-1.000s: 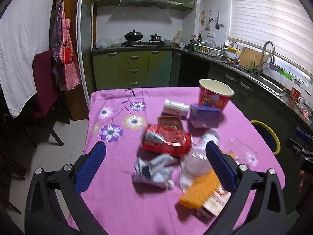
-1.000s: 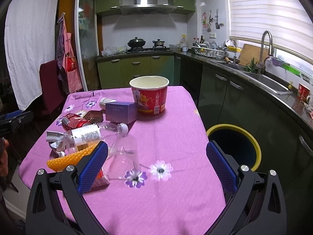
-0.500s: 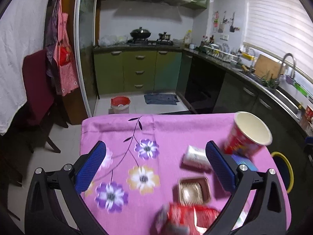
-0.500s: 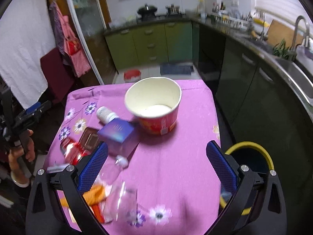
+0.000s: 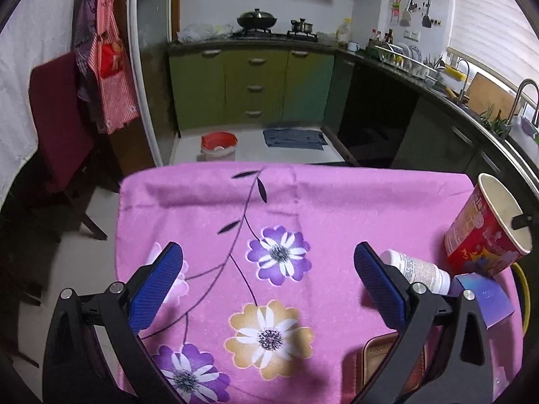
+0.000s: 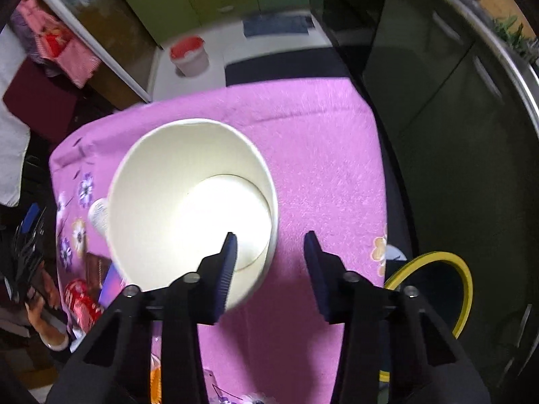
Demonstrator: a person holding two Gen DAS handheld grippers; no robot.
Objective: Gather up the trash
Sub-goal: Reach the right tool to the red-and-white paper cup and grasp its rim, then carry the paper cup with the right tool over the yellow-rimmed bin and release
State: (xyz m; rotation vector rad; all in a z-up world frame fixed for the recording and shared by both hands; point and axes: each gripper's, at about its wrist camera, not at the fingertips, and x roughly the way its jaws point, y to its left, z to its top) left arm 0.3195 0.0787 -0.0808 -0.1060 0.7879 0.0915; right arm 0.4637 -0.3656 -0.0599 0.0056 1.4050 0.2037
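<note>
Paper cup (image 6: 188,202), upright and empty, on a table draped in a pink flowered cloth (image 6: 320,155), near the cloth's right edge. Right gripper (image 6: 269,252) straddling the cup's rim from above, one finger inside the white interior, one outside; jaws just narrowed around the wall, contact with it not clear. Left of the cup: white bottle (image 5: 417,269), purple box (image 5: 485,298), brown tray (image 5: 380,353), red packet (image 6: 81,298). Left gripper (image 5: 266,279) spread wide above bare cloth, left of the cup, holding nothing. Right of the cup, on the floor beside the table: dark bin with yellow rim (image 6: 461,276). Beyond the cup: green cabinets (image 5: 252,84), stove with wok (image 5: 257,18), red bucket (image 5: 219,143), blue mat (image 5: 293,138), red chair (image 5: 57,114).
</note>
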